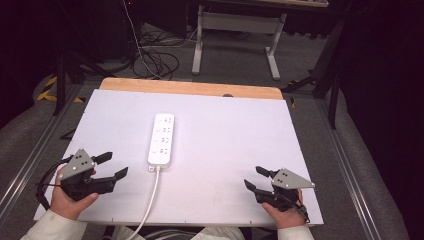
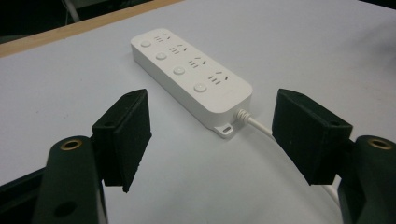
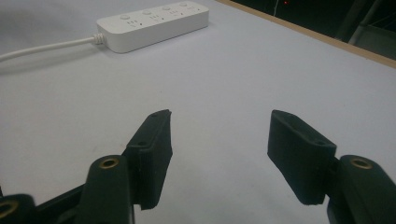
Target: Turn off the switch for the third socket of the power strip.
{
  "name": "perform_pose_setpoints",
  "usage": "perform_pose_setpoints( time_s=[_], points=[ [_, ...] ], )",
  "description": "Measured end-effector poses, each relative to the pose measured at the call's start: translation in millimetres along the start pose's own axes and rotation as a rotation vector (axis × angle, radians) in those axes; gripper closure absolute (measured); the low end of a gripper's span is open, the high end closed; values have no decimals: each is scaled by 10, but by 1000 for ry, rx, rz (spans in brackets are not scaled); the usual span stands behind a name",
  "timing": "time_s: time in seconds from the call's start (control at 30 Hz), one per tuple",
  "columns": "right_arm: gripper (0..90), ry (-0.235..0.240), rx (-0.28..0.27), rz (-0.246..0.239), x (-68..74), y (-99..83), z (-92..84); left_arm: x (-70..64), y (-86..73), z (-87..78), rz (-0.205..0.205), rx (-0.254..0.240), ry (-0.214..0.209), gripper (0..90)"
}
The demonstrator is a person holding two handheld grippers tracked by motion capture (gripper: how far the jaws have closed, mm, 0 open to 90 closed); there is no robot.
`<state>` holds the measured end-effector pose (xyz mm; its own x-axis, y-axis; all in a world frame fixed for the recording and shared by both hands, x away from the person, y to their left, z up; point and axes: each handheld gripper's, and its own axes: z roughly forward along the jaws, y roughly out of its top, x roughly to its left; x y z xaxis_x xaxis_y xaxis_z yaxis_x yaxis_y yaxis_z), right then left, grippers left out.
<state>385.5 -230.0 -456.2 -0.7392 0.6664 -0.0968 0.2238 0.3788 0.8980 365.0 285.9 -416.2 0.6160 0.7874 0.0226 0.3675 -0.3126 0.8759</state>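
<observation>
Two handheld grippers flank a white power strip (image 1: 161,139) on the table (image 1: 235,150). The left gripper (image 1: 114,166) and right gripper (image 1: 254,178) both hold their jaws spread, gripping nothing.

White power strip (image 1: 161,139), black tongs (image 1: 116,165)

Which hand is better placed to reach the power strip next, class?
Left, probably. The left tongs sit close beside the power strip, open and pointing toward its cable end in the left gripper view. The right tongs are open too, but farther across the table.
</observation>
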Motion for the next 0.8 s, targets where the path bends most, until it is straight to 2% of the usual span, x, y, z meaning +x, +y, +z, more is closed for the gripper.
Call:
perform_pose_setpoints(
  time_s=[0.3,0.4,0.5,0.8],
  points=[
    [402,4,1,3,-3,-5,7,18,248,109,9,3,-11,312],
    [402,6,-1,4,-4,-6,8,29,301,148,-3,11,-16,314],
    [402,6,1,0,-1,-5,9,46,362,190,16,21,-8,315],
    [402,11,4,0,-2,-8,13,39,533,295,33,36,-21,313]
  ],
)
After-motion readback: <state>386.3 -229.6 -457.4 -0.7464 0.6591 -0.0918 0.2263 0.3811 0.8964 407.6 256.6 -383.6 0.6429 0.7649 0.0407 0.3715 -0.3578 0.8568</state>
